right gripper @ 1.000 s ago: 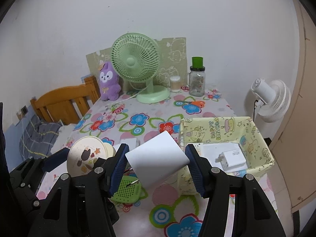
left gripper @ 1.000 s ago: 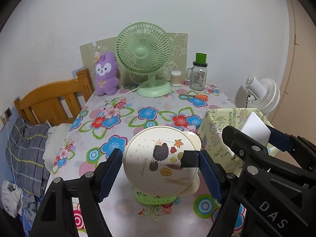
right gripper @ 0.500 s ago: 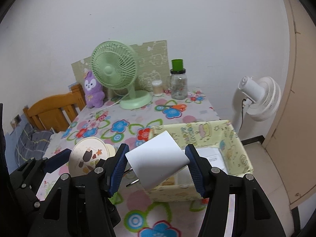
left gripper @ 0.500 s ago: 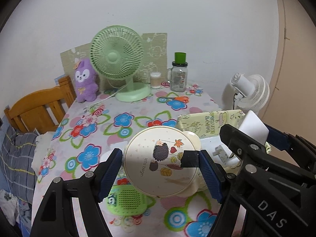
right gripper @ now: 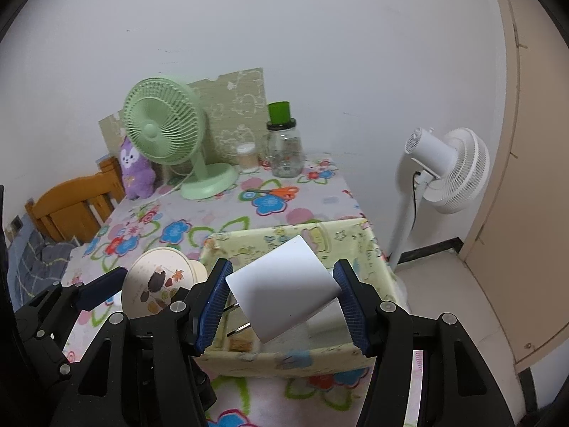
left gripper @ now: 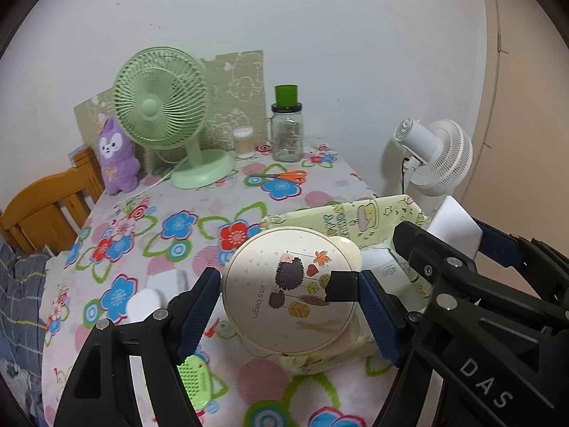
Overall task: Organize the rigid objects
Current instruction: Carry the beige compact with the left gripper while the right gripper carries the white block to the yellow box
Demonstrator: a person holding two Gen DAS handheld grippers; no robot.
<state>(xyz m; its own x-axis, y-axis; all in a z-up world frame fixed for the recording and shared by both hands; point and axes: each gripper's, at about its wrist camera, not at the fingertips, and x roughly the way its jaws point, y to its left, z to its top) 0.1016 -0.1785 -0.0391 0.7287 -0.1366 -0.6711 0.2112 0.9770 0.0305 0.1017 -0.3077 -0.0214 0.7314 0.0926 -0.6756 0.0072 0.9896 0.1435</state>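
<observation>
My left gripper [left gripper: 290, 302] is shut on a round cream box with a hedgehog picture [left gripper: 281, 295], held above the table at the near left corner of a yellow patterned storage box [left gripper: 359, 220]. My right gripper [right gripper: 284, 295] is shut on a white plug-in charger [right gripper: 281, 288], whose metal prongs point left, and holds it over the storage box [right gripper: 295, 356]. The round box also shows in the right wrist view [right gripper: 153, 284]. White items lie inside the storage box.
On the flowered tablecloth [left gripper: 199, 220] lie a green grid-patterned item [left gripper: 193, 379], white pieces [left gripper: 156, 288] and orange scissors [left gripper: 288, 176]. At the back stand a green fan [left gripper: 167, 114], a purple plush [left gripper: 115, 156], a jar [left gripper: 286, 135] and a small cup. A white floor fan [right gripper: 444, 167] stands to the right.
Both grippers have moved to the right with their loads. The round box now hangs at the storage box's corner and the charger is over the storage box.
</observation>
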